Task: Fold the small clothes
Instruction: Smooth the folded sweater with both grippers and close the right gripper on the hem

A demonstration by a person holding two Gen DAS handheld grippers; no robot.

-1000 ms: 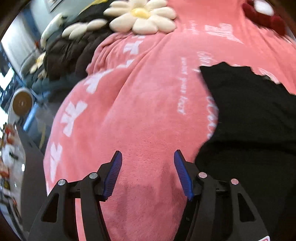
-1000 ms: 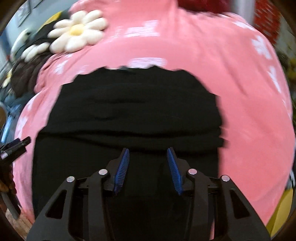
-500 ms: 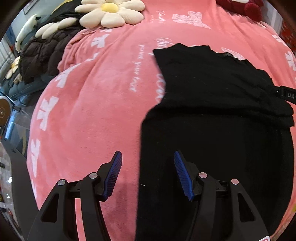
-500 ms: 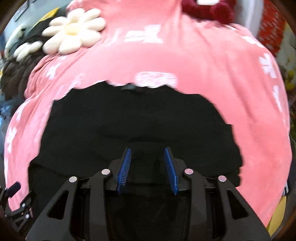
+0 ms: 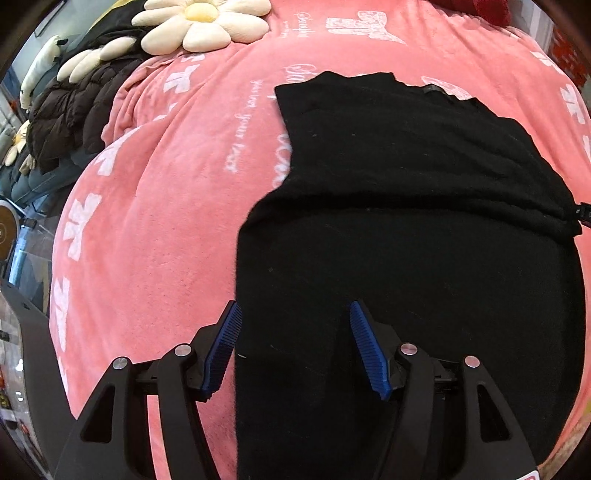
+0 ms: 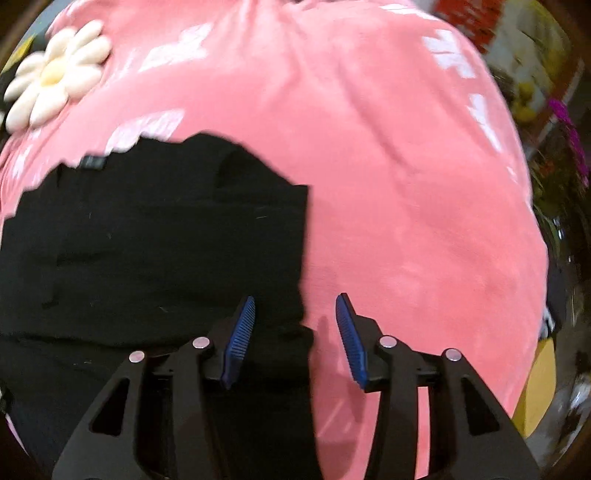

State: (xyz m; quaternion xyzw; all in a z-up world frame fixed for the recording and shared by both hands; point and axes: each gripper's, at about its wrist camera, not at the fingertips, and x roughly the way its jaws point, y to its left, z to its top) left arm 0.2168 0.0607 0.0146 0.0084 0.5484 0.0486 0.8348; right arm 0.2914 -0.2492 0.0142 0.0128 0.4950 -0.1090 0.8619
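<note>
Black garment (image 5: 406,236) lies spread flat on a pink fleece blanket (image 5: 159,229) printed with white bows and script, its far part folded over as a second layer with a ridge across the middle. Left gripper (image 5: 293,343) hovers low over the garment's left edge, jaws spread wide and empty: one blue ribbed pad sits over the pink fleece just beside the edge, the other over black cloth. Right gripper (image 6: 295,336) is likewise wide and empty, straddling the garment's right edge (image 6: 304,258), left pad over black, right pad over pink. A daisy-shaped cushion (image 5: 203,24) rests at the blanket's far left, beside a dark quilted jacket (image 5: 74,114). The right wrist view is motion-blurred, with room clutter indistinct at its right.
</note>
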